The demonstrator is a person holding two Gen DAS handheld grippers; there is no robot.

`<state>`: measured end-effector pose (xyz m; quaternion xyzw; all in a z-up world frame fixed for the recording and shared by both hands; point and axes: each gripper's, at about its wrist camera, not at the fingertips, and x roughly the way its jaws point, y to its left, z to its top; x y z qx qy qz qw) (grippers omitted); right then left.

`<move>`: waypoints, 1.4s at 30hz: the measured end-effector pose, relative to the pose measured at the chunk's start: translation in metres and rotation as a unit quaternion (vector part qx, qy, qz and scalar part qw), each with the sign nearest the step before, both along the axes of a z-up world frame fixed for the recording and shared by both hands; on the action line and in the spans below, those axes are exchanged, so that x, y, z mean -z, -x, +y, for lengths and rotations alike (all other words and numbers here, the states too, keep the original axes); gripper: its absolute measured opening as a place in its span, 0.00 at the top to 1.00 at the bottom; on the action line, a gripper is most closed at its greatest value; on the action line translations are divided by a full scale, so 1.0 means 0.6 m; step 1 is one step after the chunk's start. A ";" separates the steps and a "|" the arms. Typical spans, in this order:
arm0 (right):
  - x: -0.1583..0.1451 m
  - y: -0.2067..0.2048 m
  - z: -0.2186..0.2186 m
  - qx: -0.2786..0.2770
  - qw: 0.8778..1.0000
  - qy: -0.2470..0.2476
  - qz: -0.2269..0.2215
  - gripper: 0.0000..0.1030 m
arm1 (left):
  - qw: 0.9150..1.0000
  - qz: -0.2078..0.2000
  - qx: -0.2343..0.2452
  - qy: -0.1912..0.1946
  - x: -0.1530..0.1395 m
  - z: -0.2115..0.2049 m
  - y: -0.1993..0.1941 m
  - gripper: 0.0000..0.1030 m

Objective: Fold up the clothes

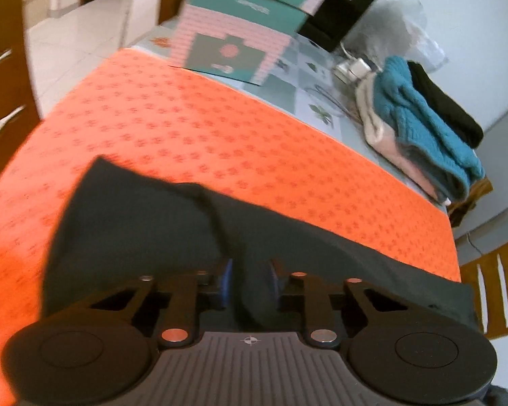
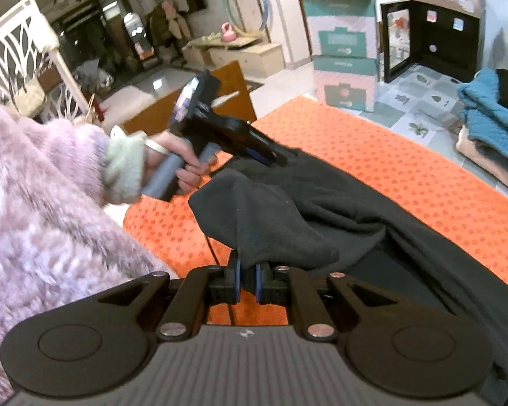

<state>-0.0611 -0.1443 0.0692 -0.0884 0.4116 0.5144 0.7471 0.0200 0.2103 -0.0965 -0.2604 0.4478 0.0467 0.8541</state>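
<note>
Scene: a person in a fluffy pink sleeve works a dark charcoal fleece garment over an orange mat with a printed dot pattern, which lies on a table.
Left gripper: its blue-padded fingers stand close together with a roll of the dark cloth pinched between them; the right wrist view shows it held by a hand at the garment's far edge.
Right gripper: its jaws stand narrowly apart, clamped on a bunched corner of the same garment, which rises off the mat in a soft peak.
Garment: part lifted, part draped on the mat, one long edge trailing toward the near right of the table.
Step in hand: by the look of it, a fold in progress, both ends gripped and raised; which fold of the sequence cannot be told.
Next move: likely calls for carrying the held edges together across the body of the cloth, keeping them level so the thick fleece lands flat, without creases.
Texture: matte, heavy, limp fabric; the mat looks grippy.
Alongside: a folded stack with a teal cable-knit sweater on top, well apart at the table's far right; a pink and teal cardboard box behind.
</note>
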 end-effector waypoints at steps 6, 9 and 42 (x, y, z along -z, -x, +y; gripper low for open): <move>-0.031 -0.043 0.005 0.049 0.998 -0.018 -0.037 0.91 | 1.000 0.017 0.016 -0.006 0.023 -0.003 -0.027 0.79; -0.042 -0.076 0.020 0.068 0.996 -0.022 -0.056 0.91 | 0.999 -0.009 0.045 -0.007 0.007 0.007 0.006 0.79; -0.172 -0.220 0.089 0.166 0.973 -0.108 -0.121 0.91 | 0.997 -0.015 -0.065 0.049 0.024 0.049 0.081 0.68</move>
